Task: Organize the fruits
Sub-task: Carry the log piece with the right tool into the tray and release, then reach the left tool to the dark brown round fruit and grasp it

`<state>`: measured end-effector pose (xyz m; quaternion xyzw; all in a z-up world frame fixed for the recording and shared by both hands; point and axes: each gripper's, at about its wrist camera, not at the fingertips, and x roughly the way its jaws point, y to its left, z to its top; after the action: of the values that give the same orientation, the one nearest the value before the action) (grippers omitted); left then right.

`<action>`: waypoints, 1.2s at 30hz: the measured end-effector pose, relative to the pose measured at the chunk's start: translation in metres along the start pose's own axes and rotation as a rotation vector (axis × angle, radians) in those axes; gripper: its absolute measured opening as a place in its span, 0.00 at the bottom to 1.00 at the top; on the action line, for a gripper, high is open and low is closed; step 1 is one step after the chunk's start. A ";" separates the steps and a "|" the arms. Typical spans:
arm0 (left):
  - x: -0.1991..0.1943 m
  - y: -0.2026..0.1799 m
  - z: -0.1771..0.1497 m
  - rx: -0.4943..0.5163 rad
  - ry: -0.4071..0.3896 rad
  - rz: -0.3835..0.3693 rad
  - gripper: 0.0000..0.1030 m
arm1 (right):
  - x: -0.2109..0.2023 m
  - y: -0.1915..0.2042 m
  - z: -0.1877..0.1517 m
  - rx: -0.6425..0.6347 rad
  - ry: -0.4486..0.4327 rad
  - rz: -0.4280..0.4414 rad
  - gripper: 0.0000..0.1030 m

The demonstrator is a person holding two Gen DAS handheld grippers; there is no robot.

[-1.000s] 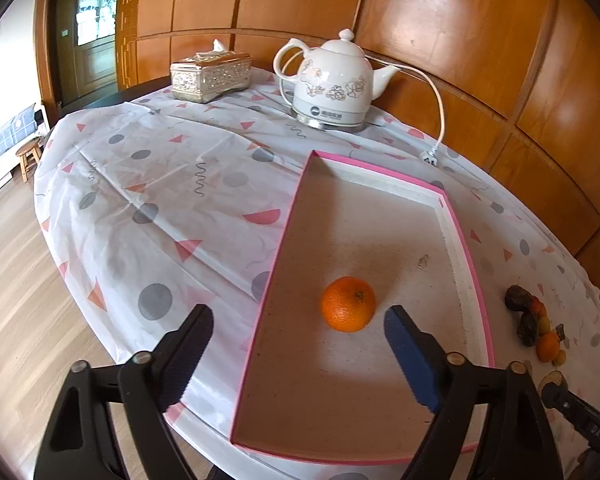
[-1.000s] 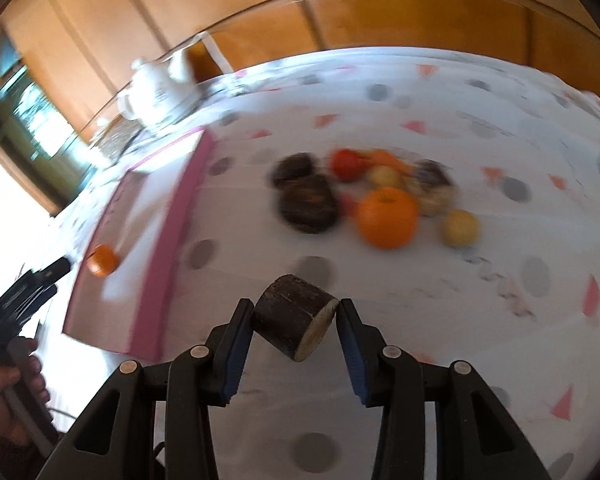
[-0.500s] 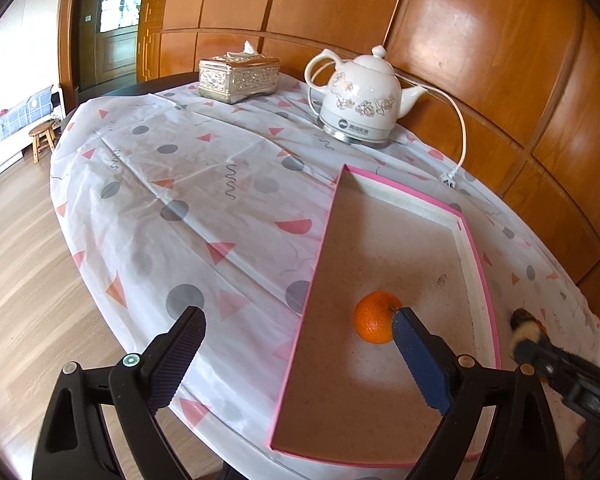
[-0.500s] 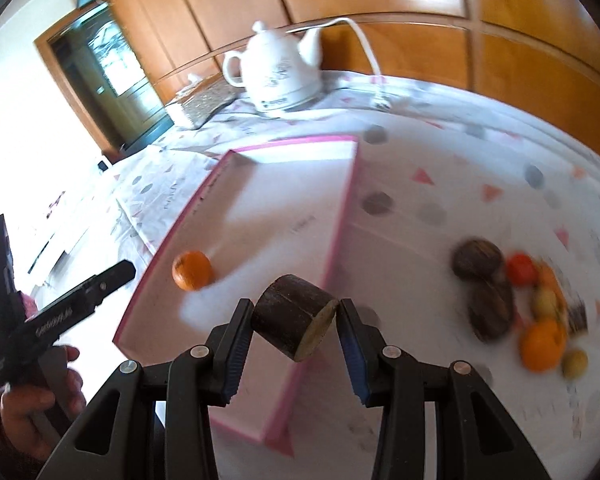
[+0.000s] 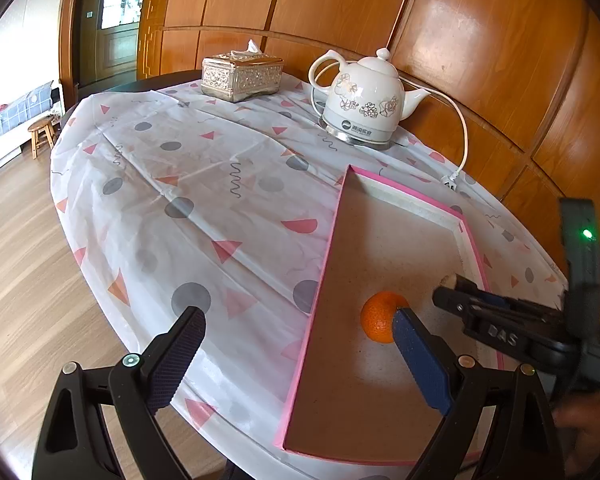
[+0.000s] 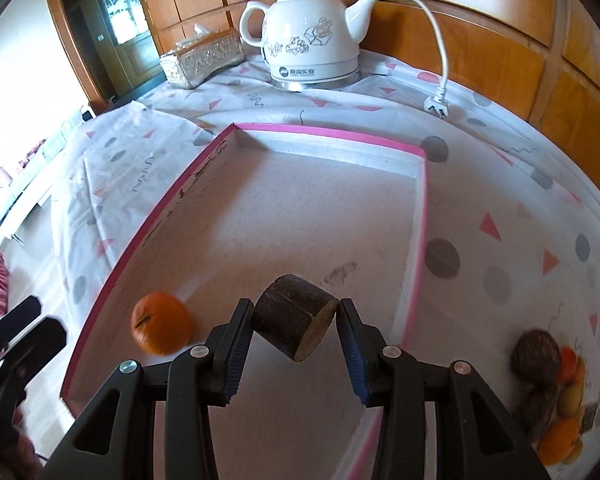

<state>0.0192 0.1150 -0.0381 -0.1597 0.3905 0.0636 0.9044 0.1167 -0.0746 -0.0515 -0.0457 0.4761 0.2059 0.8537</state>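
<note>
A pink-rimmed tray (image 5: 332, 240) (image 6: 332, 133) lies on the table with one orange (image 5: 380, 316) (image 6: 162, 328) in its near part. My right gripper (image 6: 296, 328) is shut on a dark brown cut piece of fruit (image 6: 294, 316) and holds it above the tray, right of the orange; it shows in the left wrist view (image 5: 448, 288) reaching over the tray's right rim. My left gripper (image 5: 296, 360) is open and empty, above the tray's left rim near the table's front edge. A pile of fruits (image 6: 552, 388) lies on the cloth right of the tray.
A white electric kettle (image 5: 364, 108) (image 6: 312, 44) with its cord and plug (image 6: 436, 104) stands beyond the tray. A silver tissue box (image 5: 242, 74) (image 6: 202, 62) sits at the far left. The patterned tablecloth (image 5: 180, 184) hangs over the table edge above wooden floor.
My right gripper carried the dark fruit piece left from the pile to above the tray. My left gripper drew back and left, away from the orange.
</note>
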 end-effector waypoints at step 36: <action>-0.020 -0.031 -0.006 0.108 -0.031 -0.048 0.92 | -0.109 -0.075 -0.111 0.248 -0.226 -0.331 0.67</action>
<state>0.0087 0.0841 -0.0198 -0.1189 0.3751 0.0230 0.9190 0.0079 -0.2072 -0.0294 0.0053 0.3852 0.0069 0.9228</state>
